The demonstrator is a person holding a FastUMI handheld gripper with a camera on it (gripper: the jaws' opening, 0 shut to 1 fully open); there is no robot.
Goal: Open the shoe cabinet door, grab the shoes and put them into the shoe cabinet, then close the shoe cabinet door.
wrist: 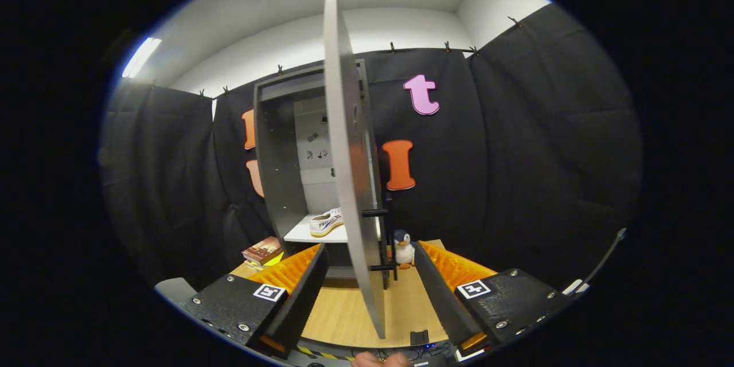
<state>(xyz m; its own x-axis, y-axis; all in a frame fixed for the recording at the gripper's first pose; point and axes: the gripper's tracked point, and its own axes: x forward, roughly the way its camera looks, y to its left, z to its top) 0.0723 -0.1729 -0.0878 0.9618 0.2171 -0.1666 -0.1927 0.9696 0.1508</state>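
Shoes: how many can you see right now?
1: a white sneaker on the shoe cabinet's shelf, beyond the open tool, left of the open door, which may hide another.

Legible text: we find none | book [262, 250] cover, lower left of centre: too small to read

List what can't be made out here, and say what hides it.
- Shoe on the cabinet shelf: its toe end is hidden behind the open door in the gripper view.
- Second shoe: cannot tell; the door covers the shelf's right part.
- Book cover: too small.
- Gripper: open around the door edge; contact unclear.
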